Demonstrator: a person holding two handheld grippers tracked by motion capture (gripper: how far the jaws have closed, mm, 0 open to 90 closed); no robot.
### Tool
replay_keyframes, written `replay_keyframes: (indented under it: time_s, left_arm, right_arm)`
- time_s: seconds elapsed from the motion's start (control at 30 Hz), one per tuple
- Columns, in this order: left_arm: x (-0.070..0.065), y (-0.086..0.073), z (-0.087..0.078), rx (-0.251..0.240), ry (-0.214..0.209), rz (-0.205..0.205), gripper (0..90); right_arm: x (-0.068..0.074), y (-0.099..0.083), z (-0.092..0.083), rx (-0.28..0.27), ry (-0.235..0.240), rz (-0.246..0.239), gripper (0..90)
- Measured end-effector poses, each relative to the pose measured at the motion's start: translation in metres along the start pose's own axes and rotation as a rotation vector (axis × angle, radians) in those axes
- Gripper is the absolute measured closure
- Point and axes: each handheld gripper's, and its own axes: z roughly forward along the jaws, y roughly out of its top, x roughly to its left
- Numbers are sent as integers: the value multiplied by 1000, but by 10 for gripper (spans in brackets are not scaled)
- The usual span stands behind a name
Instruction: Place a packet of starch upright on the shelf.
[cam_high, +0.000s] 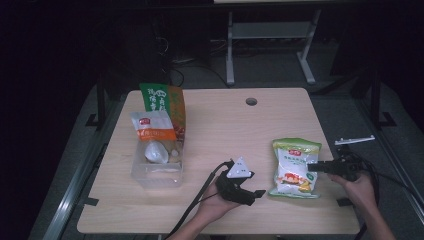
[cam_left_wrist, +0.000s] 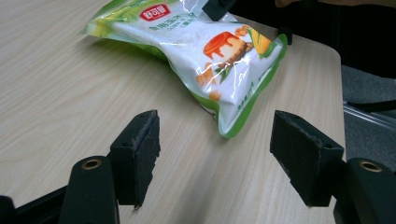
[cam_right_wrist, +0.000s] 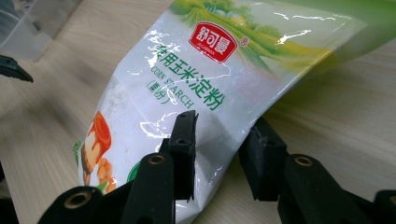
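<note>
On the right half of the table (cam_high: 215, 125), my right gripper (cam_right_wrist: 219, 149) has its two black jaws set at a narrow gap across the edge of the corn starch bag (cam_right_wrist: 201, 88). One pad lies on the printed face of the bag and the other sits at its rim; the film between them bulges slightly. The jaws clamp the bag's edge. In the high view the same right gripper (cam_high: 314, 168) meets the bag (cam_high: 295, 167) from its right side, with my right hand (cam_high: 357, 187) behind it.

My left gripper (cam_left_wrist: 215, 158) stands wide, with nothing between its pads. It points at the lower corner of the bag (cam_left_wrist: 205, 51), which lies just ahead of it and apart from it. In the high view the left gripper (cam_high: 255, 192) sits just left of the bag, with its grey three-cornered plate on top.

The bag is a glossy plastic pouch, white in the middle with a green border, a red logo and a picture of a pudding and corn. It is soft and creased and lies on the wood-grain laminate. The pads are matt black foam with rough edges.

Well apart, at the left of the table, a clear plastic bin (cam_high: 157, 167) holds other packets (cam_high: 160, 112).
</note>
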Motion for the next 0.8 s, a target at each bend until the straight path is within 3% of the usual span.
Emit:
replay_keyframes:
  time_s: [0.33, 0.63, 0.8]
  left_arm:
    - [3, 1, 1, 0, 7, 5, 325]
    - [3, 4, 6, 15, 2, -4, 336]
    - [2, 8, 12, 14, -12, -7, 341]
  right_arm:
    - [11, -3, 4, 11, 15, -12, 684]
    - [10, 1, 6, 27, -3, -17, 512]
    - [8, 4, 9, 33, 0, -13, 491]
